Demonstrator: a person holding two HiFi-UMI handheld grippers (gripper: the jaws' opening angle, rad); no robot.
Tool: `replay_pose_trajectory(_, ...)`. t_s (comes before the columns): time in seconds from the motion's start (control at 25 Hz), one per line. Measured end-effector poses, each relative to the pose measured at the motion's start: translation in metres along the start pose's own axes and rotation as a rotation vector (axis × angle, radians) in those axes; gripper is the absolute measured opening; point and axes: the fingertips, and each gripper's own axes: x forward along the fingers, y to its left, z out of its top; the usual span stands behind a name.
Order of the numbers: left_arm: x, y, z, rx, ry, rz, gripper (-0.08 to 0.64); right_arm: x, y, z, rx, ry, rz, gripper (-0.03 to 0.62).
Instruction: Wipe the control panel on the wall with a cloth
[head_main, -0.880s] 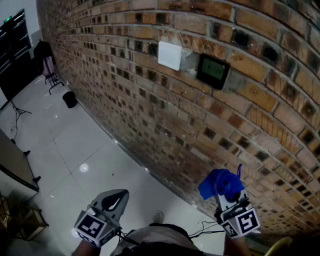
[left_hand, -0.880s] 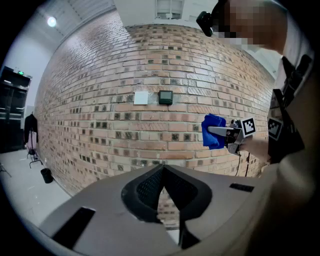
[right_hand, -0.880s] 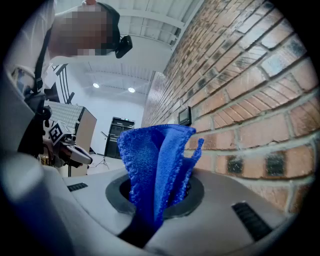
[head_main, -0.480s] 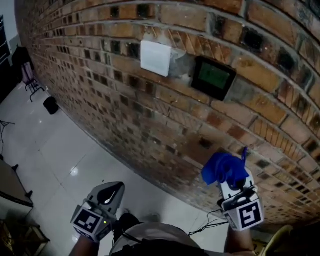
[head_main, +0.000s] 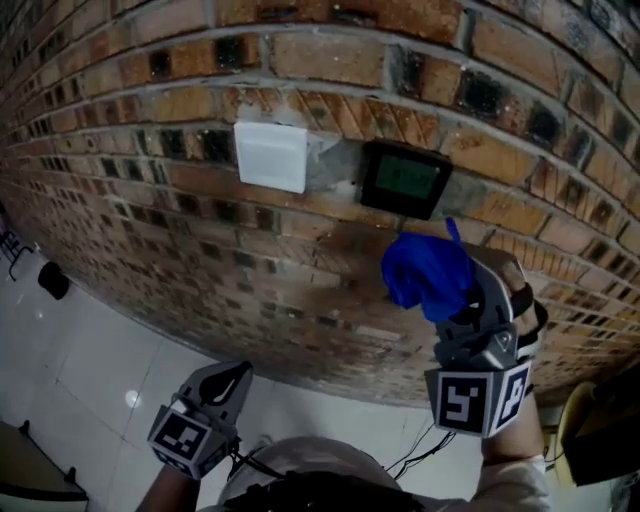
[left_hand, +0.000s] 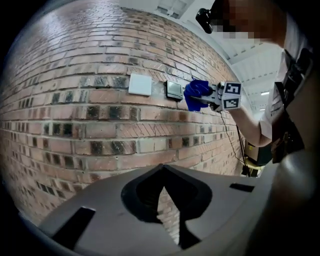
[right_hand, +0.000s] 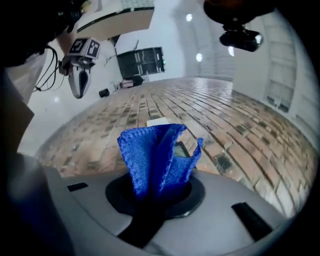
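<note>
Brick in reds and browns, with dark recessed blocks set between the courses, makes up the large wall (head_main: 150, 90) that fills most of the head view. Below its bottom edge lies a pale glossy tiled floor (head_main: 90, 380).

The right gripper (head_main: 462, 305) is raised high against the wall, its marker cube facing the camera. Its jaws are pinched together on a bright blue cloth (head_main: 425, 272). The right gripper view shows the cloth (right_hand: 155, 157) standing up out of the closed jaws in loose folds.

The left gripper (head_main: 228, 385) hangs low, well apart from the wall's fittings. In its own view the jaws (left_hand: 162, 200) are pressed together at the tips with nothing between them, and only a thin slit of brickwork shows below the tips.

A white square cover plate (head_main: 270, 156) sits on the wall in the upper middle. Just beside it, on its right, is the dark rectangular control panel with a green screen (head_main: 403, 179).

The cloth bunch is just under the panel's lower right corner, very near the brick. Whether it touches the panel or the wall cannot be told. From the left gripper view the cloth (left_hand: 196, 93) appears just to the right of the panel (left_hand: 174, 90).
</note>
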Motion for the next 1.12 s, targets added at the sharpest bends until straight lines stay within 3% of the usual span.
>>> replay_pose_trajectory(0.2,0.003,0.022,-0.009,0.001,0.013,-0.078,0.002,0.037,-0.043,0.028,-0.146,0.049,-0.082,0.087)
replay_pose_trajectory(0.36,-0.001,0.037,-0.015,0.013,0.015,-0.129,0.002,0.056,-0.056,0.025,-0.176,0.135,-0.113,0.087)
replay_pose_trajectory(0.56,-0.01,0.06,-0.024,-0.009,0.027,-0.134,0.001,0.064,-0.045,0.02,-0.205,0.243,-0.151,0.087)
replay_pose_trajectory(0.84,-0.008,0.07,-0.032,0.019,0.03,-0.161,0.002,0.067,0.002,0.014,-0.17,0.286,-0.121,0.087)
replay_pose_trajectory(1.12,-0.004,0.058,-0.031,-0.028,0.022,-0.192,0.002,0.078,0.063,-0.008,-0.161,0.321,0.015,0.089)
